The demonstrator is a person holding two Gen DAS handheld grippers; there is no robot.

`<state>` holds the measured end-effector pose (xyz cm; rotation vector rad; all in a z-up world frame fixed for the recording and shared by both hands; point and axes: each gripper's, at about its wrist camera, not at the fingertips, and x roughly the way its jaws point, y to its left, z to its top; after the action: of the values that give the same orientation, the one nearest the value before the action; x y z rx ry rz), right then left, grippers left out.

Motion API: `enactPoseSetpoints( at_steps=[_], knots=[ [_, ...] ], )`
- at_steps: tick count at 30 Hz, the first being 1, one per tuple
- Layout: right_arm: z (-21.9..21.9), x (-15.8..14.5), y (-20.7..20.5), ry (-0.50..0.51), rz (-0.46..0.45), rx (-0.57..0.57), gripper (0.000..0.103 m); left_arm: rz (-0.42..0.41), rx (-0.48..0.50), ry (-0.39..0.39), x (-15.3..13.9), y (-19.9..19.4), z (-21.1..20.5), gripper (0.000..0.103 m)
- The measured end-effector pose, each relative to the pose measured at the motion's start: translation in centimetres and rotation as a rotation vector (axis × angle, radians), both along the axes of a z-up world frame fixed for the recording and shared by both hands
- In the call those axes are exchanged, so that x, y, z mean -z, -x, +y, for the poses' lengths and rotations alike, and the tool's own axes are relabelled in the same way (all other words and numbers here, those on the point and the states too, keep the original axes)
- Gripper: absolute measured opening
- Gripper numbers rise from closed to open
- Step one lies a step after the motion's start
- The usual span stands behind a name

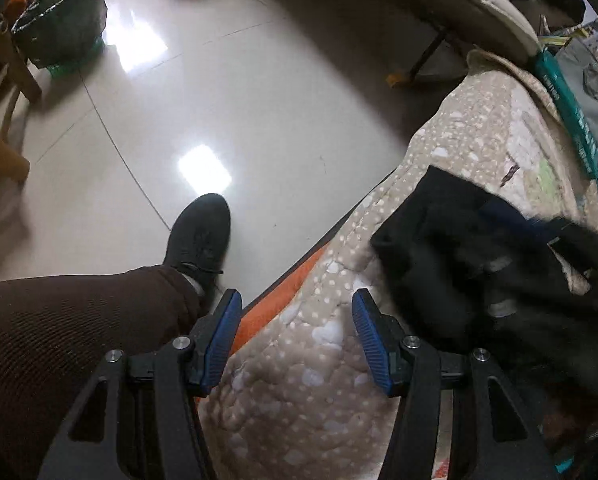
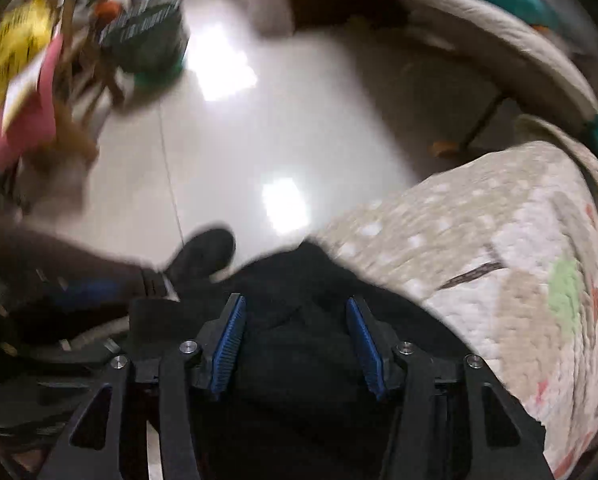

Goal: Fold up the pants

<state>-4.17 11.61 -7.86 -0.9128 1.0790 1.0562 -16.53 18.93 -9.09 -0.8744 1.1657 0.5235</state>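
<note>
The black pants (image 1: 439,240) lie crumpled in a loose, unfolded heap on the dotted beige quilt (image 1: 299,380), near its edge beside the floor.

The teal package (image 1: 575,120) carries print (too blurred to read).

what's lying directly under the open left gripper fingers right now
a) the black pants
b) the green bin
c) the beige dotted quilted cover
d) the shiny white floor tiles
c: in the left wrist view, the open left gripper has its blue-padded fingers spread over the beige dotted quilted cover, holding nothing, while the crumpled black pants lie off to its right on that cover.
</note>
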Motion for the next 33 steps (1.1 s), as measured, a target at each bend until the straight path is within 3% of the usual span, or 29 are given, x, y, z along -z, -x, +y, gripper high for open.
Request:
enactPoseSetpoints(
  at_steps=[4, 10, 12, 14, 15, 16, 19, 24, 33],
  knots=[
    [0.9, -0.8, 0.4, -0.038, -0.054, -0.005, 0.019, -0.011, -0.009, 0.035, 0.1, 0.0, -0.1, 0.056],
    [3.3, -2.3, -1.3, -0.114, -0.098, 0.1, 0.018, 0.01, 0.018, 0.047, 0.5, -0.6, -0.7, 0.056],
    [3.6, -2.5, -2.0, -0.15, -0.056, 0.139, 0.025, 0.014, 0.018, 0.041, 0.6, -0.6, -0.7, 0.056],
    [3.2, -2.9, -2.5, -0.177, -0.015, 0.179, 0.048, 0.017, 0.025, 0.029, 0.5, -0.9, -0.9, 0.056],
    [3.1, -3.2, -2.7, -0.187, -0.017, 0.192, 0.066, 0.017, 0.031, 0.02, 0.4, -1.0, -1.1, 0.056],
    [2.8, -3.9, -2.8, -0.203, -0.035, 0.204, 0.071, 0.015, 0.034, 0.018, 0.4, -1.0, -1.1, 0.056],
    [0.3, -5.9, -3.9, -0.22, -0.095, 0.254, 0.071, 0.006, 0.033, 0.009, 0.2, -1.0, -1.1, 0.056],
    [-9.3, -7.9, -7.4, -0.244, -0.12, 0.459, 0.071, -0.036, 0.02, -0.019, -0.9, -0.9, -0.9, 0.056],
    [-35.1, -9.3, -9.7, -0.211, -0.115, 0.981, 0.071, -0.089, 0.046, -0.065, -2.2, -1.3, -1.7, 0.056]
  ],
)
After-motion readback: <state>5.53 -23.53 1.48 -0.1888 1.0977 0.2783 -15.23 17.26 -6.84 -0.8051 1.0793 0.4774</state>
